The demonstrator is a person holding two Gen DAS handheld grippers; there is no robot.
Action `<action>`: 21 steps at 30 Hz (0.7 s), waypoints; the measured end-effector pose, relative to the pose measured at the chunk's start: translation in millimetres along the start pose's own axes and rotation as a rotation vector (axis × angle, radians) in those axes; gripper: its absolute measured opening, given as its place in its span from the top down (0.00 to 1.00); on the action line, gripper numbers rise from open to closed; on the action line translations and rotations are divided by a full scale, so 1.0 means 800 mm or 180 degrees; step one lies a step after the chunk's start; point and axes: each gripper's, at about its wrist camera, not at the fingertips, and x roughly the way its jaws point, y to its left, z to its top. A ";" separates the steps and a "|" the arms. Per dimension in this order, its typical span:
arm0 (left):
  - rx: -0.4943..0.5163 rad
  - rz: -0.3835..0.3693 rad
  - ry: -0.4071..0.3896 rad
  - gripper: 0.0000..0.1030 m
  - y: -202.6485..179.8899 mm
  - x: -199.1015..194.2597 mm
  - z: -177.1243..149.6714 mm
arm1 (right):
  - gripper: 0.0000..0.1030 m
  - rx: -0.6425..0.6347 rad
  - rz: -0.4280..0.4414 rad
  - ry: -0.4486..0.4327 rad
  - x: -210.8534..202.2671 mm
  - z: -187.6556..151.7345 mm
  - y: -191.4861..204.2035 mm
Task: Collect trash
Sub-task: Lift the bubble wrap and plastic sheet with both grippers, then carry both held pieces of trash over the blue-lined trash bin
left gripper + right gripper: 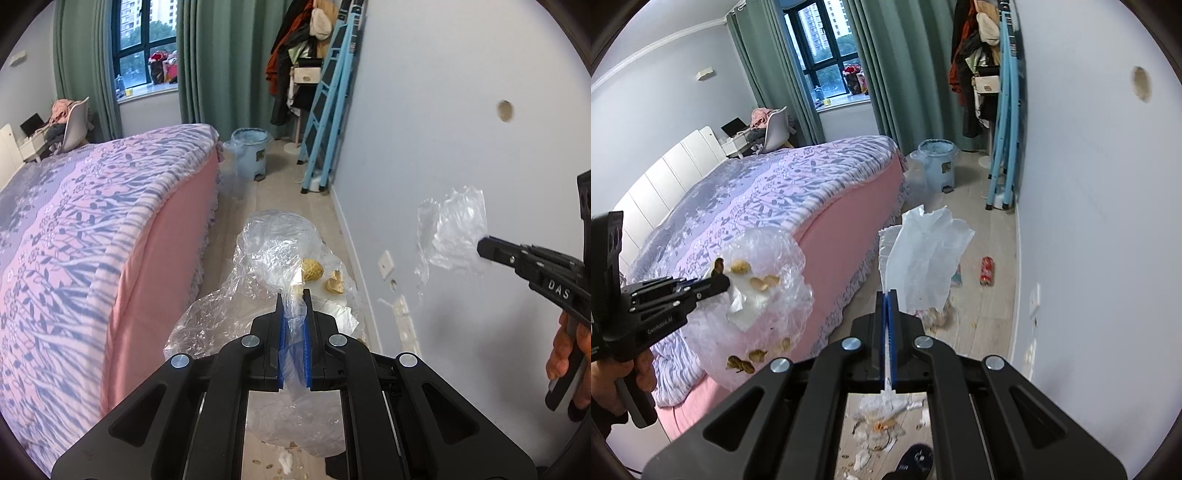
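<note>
My left gripper (293, 295) is shut on the edge of a crumpled clear plastic bag (273, 243) that carries nut shells (312, 269) and a white tissue. From the right wrist view this same gripper (720, 282) shows at the left, with the shell-filled plastic (764, 291) hanging in front of the bed. My right gripper (886, 295) is shut on a thin, whitish clear plastic sheet (923, 258) that stands up from its blue pads. That gripper (484, 247) and its plastic (454, 225) appear at the right, against the wall. Whether the two plastics join, I cannot tell.
A pale blue lined trash bin (936, 162) stands at the foot of the pink bed (798, 192). On the wooden floor lie a red can (987, 270), shells and tissue scraps (879, 424). A blue ladder (325, 110) leans on the right wall.
</note>
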 end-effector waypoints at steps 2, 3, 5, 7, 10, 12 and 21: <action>-0.0032 0.0047 -0.0006 0.94 0.002 0.021 0.031 | 0.96 -0.0038 0.0041 -0.0020 0.017 0.030 -0.014; -0.0054 0.0067 -0.0013 0.94 0.003 0.029 0.044 | 0.96 -0.0050 0.0049 -0.0027 0.022 0.039 -0.018; -0.0091 0.0086 -0.0025 0.94 0.006 0.042 0.066 | 0.96 -0.0063 0.0068 -0.0046 0.035 0.062 -0.027; -0.0108 0.0100 -0.0047 0.94 0.011 0.057 0.091 | 0.96 -0.0063 0.0100 -0.0068 0.048 0.086 -0.035; -0.0126 0.0108 -0.0065 0.94 0.019 0.077 0.124 | 0.96 -0.0104 0.0129 -0.0047 0.070 0.115 -0.042; -0.0141 0.0100 -0.0084 0.94 0.027 0.095 0.148 | 0.96 -0.0145 0.0125 -0.0028 0.087 0.133 -0.046; -0.0024 -0.0126 -0.0130 0.94 0.088 0.208 0.253 | 0.96 -0.0045 -0.0059 -0.0065 0.186 0.223 -0.067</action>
